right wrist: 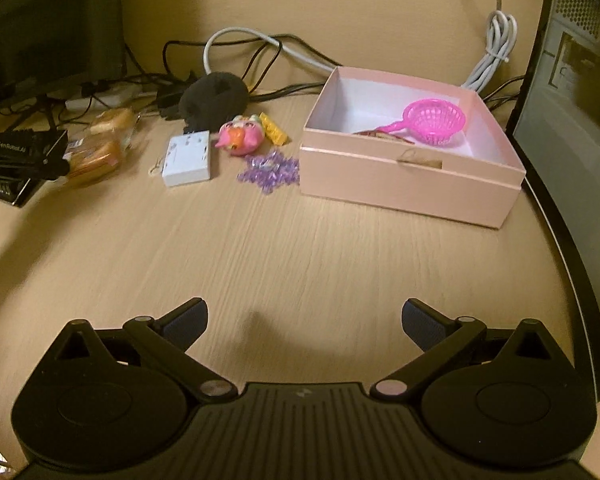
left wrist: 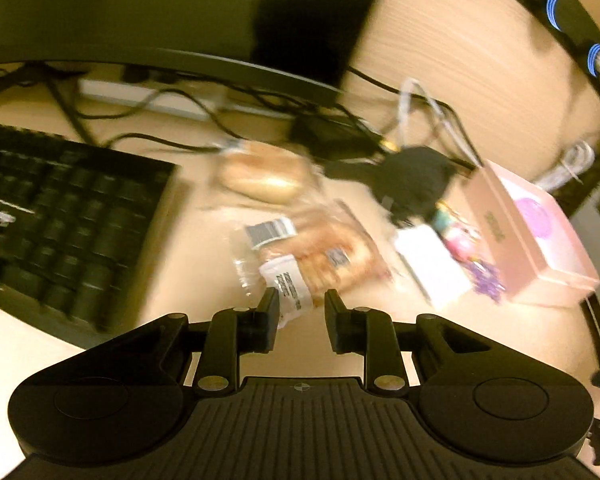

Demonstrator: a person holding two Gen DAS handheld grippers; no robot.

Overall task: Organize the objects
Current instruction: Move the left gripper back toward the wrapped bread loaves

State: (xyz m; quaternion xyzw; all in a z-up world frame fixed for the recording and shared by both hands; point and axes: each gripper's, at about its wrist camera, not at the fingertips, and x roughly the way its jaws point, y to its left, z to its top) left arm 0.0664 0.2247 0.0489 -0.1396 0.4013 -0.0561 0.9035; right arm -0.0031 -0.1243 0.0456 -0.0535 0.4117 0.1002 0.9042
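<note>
Pink box sits open on the counter holding a pink toy strainer and a small reddish item too hidden to name, while just left of it lie purple beads, a pink toy, a yellow piece and a white card. Right tongs hover wide apart and empty over bare wood. Left tongs stand narrowly apart with nothing between them — just short of a wrapped bread packet.

Matt wood-grain desk, glossy plastic strainer
</note>
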